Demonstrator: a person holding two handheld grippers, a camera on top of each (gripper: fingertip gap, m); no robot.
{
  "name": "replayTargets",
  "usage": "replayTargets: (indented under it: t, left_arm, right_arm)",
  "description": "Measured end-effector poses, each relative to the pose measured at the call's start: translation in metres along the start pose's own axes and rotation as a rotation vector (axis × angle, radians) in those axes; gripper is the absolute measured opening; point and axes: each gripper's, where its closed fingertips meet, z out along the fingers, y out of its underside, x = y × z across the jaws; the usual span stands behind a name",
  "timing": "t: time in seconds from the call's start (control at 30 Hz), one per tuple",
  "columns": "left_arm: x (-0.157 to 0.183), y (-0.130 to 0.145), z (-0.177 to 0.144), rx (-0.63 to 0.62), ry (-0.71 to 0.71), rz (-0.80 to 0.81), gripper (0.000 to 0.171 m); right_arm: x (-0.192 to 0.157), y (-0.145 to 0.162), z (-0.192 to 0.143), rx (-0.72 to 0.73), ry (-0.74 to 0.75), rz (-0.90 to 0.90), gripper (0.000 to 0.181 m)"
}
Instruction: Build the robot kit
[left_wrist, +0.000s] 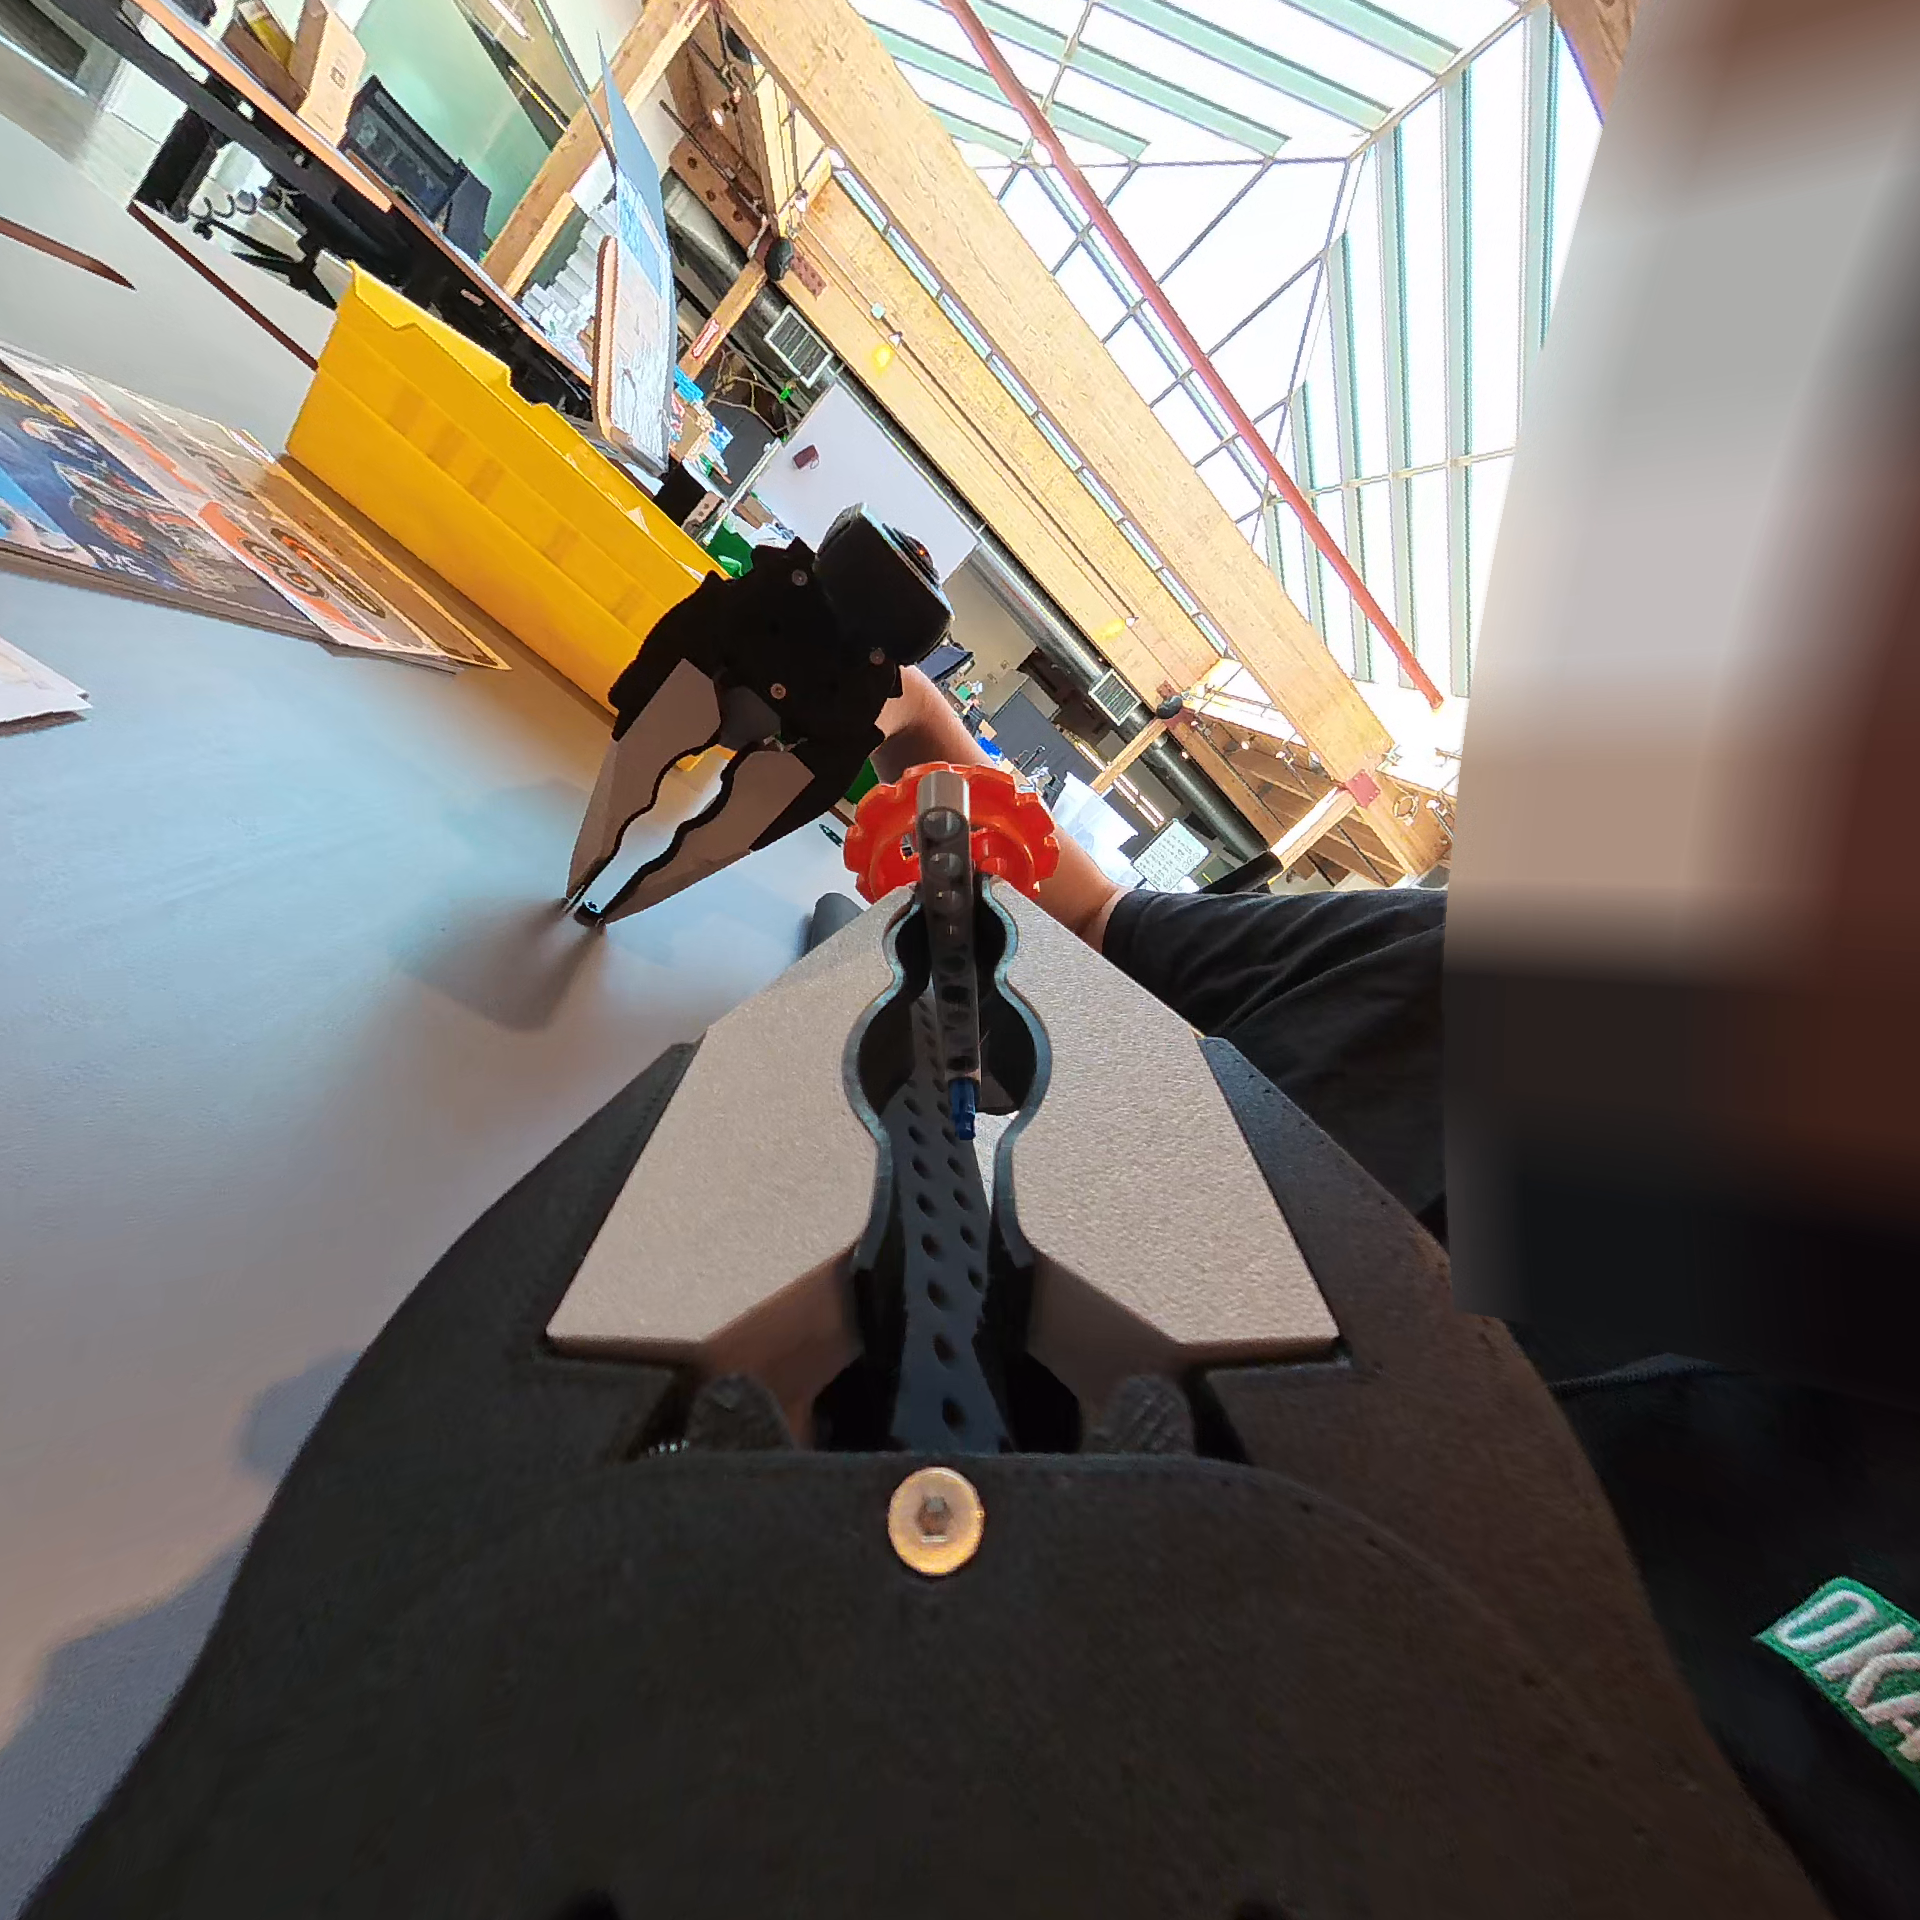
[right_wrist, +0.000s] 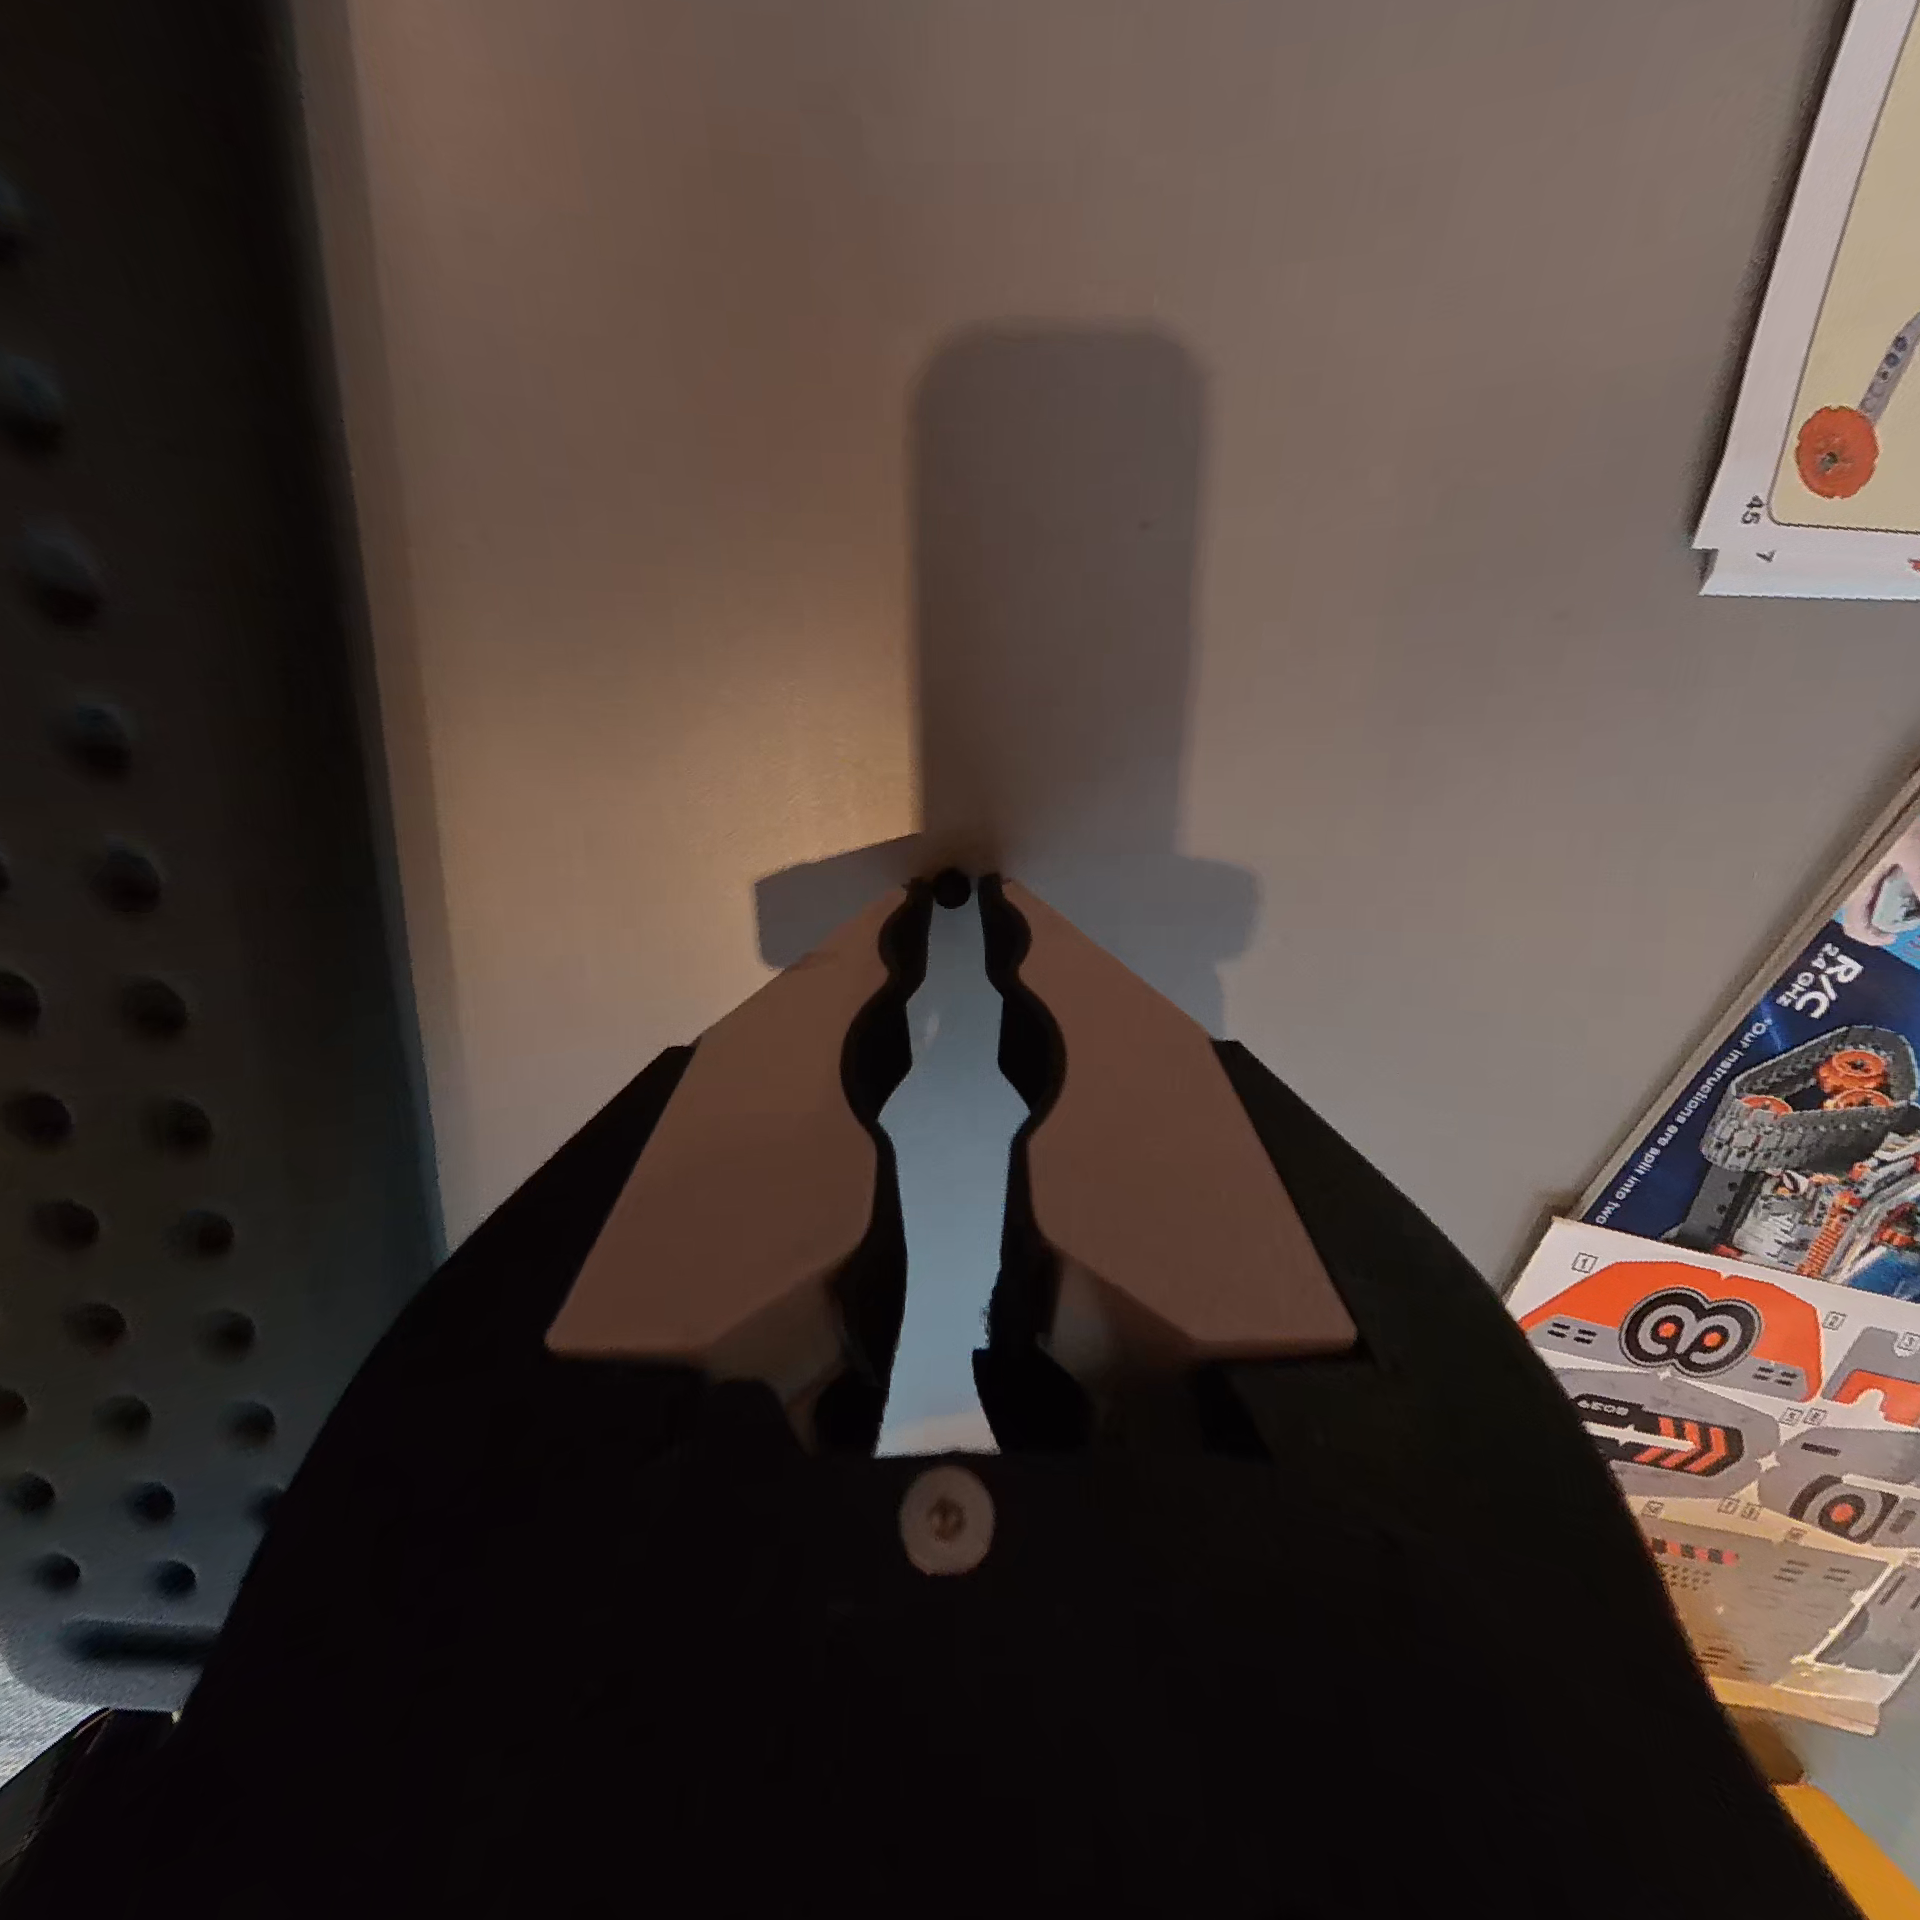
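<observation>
Table (left_wrist: 260, 1039): grey. It filled the left wrist view from 7 to 10 o'clock.

Yellow bin (left_wrist: 488, 488): stood on the table at 10 o'clock. A printed box (left_wrist: 156, 499) lay flat just beside it.

Left gripper (left_wrist: 951, 899): jaws pressed together on a dark holed strip (left_wrist: 940, 1247), which ran lengthwise between them. The strip was raised clear of the table. An orange toothed wheel (left_wrist: 951, 842) sat at its far end, just beyond the fingertips at 12 o'clock.

Right gripper (left_wrist: 587, 912): pointed down at 10 o'clock, with its tips touching the table.

Right wrist view only: the right gripper (right_wrist: 951, 888) had its jaws narrowly parted. A small black peg (right_wrist: 949, 886) sat on the table between the tips. Whether the tips were actually squeezing it could not be told. A holed grey panel (right_wrist: 125, 935) stood close at 9 o'clock, a paper sheet (right_wrist: 1818, 312) lay at 2 o'clock, and a sticker sheet (right_wrist: 1714, 1455) at 4 o'clock.

Left wrist view only: the strip, the wheel, the bin and a person's dark sleeve (left_wrist: 1299, 987) at 3 o'clock. The peg was barely discernible there.
</observation>
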Motion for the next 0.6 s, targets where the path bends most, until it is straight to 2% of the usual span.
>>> replayTargets:
  t: [0.6]
  left_arm:
    - [-0.0037,0.0018,-0.0002,-0.006,-0.014,-0.007,0.005]
  right_arm:
    - [0.0002,-0.0015,0.0005,0.004,-0.017,0.009,0.009]
